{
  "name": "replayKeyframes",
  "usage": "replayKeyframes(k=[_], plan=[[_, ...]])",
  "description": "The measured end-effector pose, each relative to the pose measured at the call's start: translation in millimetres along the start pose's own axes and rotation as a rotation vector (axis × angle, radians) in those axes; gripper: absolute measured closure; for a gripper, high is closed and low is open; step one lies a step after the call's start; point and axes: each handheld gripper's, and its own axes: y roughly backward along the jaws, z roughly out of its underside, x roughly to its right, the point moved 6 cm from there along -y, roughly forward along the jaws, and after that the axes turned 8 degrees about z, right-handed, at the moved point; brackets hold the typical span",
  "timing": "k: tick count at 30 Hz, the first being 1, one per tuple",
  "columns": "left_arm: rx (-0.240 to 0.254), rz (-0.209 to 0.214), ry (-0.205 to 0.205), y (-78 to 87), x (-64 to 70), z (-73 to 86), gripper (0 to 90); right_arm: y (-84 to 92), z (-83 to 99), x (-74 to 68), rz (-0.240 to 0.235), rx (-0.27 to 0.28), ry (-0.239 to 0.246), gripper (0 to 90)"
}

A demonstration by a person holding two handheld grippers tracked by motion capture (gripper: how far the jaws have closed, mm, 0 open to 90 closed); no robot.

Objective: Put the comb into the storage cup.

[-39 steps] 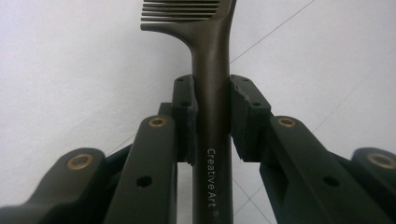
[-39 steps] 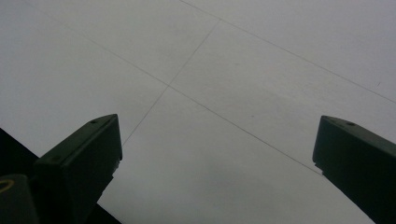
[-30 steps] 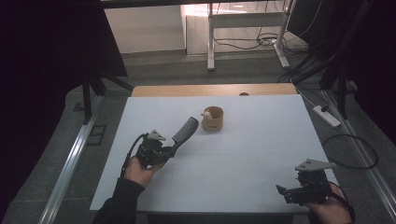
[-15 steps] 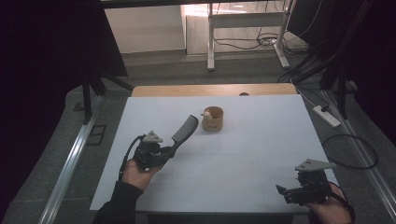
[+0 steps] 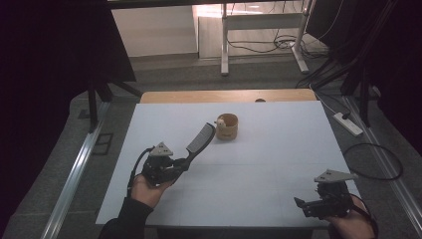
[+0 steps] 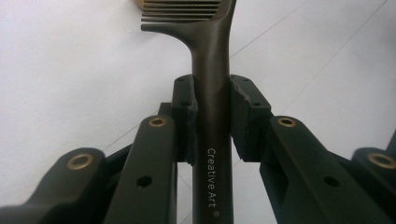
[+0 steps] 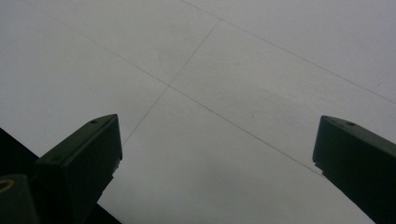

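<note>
My left gripper (image 5: pixel 180 167) is shut on the handle of a dark comb (image 5: pixel 199 142), which points up and to the right toward a small wooden cup (image 5: pixel 227 126) near the middle of the white table (image 5: pixel 278 149). In the left gripper view the comb handle (image 6: pixel 212 116), printed "Creative Art", is clamped between the two pads (image 6: pixel 184 109), with its teeth at the top edge. My right gripper (image 5: pixel 301 204) rests low at the table's front right corner. The right gripper view has its jaws wide apart over bare white table (image 7: pixel 224 84), so it is open and holds nothing.
A bare wooden strip (image 5: pixel 224 95) runs along the table's far edge. On the floor to the right lie a power strip (image 5: pixel 347 123) and looped cables (image 5: pixel 373 159). A white desk frame (image 5: pixel 259 35) stands beyond the table.
The left gripper has shifted slightly down and left with the comb still in it. The right gripper has stayed put.
</note>
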Motion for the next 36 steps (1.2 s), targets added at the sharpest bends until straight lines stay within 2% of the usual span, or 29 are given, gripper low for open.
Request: replayKeyframes(k=[23,36], plan=[[0.042,0.049,-0.024,-1.4,24.9,-0.1,71.9,1.1,-0.6,-0.1,-0.003,0.012,-0.001,1.5],[0.061,0.065,-0.041,-2.1,38.3,0.7,71.9,6.1,-3.3,-1.0,-0.036,0.065,0.001,0.0]])
